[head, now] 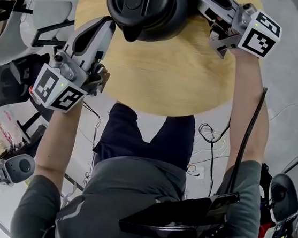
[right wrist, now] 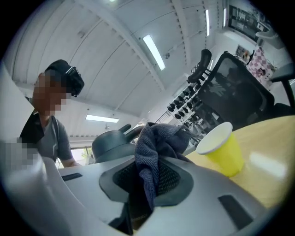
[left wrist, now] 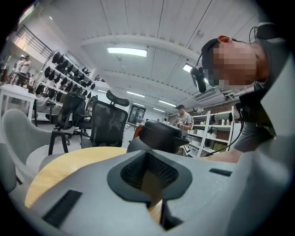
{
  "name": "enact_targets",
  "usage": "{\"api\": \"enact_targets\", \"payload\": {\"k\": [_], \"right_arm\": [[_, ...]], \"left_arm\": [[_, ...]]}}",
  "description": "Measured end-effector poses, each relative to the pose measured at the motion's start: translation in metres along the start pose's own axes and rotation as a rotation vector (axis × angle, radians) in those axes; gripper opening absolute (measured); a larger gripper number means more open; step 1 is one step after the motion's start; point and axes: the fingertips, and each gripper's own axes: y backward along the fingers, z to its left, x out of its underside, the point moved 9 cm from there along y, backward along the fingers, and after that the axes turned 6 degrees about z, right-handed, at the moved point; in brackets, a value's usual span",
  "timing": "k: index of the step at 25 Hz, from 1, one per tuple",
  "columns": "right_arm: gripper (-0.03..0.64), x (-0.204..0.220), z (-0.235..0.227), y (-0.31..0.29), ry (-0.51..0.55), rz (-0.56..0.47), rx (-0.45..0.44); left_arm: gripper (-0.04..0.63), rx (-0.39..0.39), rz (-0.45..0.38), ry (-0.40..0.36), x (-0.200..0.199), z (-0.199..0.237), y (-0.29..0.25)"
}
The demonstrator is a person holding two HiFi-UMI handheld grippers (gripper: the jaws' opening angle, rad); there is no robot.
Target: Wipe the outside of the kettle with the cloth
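Dark-blue cloth [right wrist: 156, 150] sits clamped in our right gripper [right wrist: 147, 184], just beside the black kettle [head: 147, 5] on the round wooden table [head: 165, 74], while our left gripper [left wrist: 153, 180] hangs closed and empty — so we judge the wiping barely under way, nearly all the outside left to do.

A round wooden desk [head: 165, 74] carries a yellow paper cup [right wrist: 221, 150], which stands upright. Beyond the desk is a black mesh office chair [left wrist: 108, 124], with a rack of dark round items [left wrist: 69, 73] behind it. A person [left wrist: 183, 120] stands near white shelves [left wrist: 216, 133]. Cables [head: 209, 136] trail over the grey floor [head: 294, 79].
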Motion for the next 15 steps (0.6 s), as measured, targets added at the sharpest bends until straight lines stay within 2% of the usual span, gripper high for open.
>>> {"api": "enact_targets", "payload": {"k": [5,10,15], "right_arm": [[0.078,0.019,0.011,0.005,-0.023,-0.053,0.030],[0.078,0.047,0.027,0.015,-0.022,-0.133,0.109],[0.078,0.066,0.060,0.026,0.011,-0.157,0.209]], "left_arm": [[0.012,0.045,0.032,-0.005,0.002,0.012,0.003],[0.011,0.096,0.045,-0.002,0.008,0.022,0.001],[0.012,0.150,0.067,-0.016,0.005,0.022,-0.004]]}}
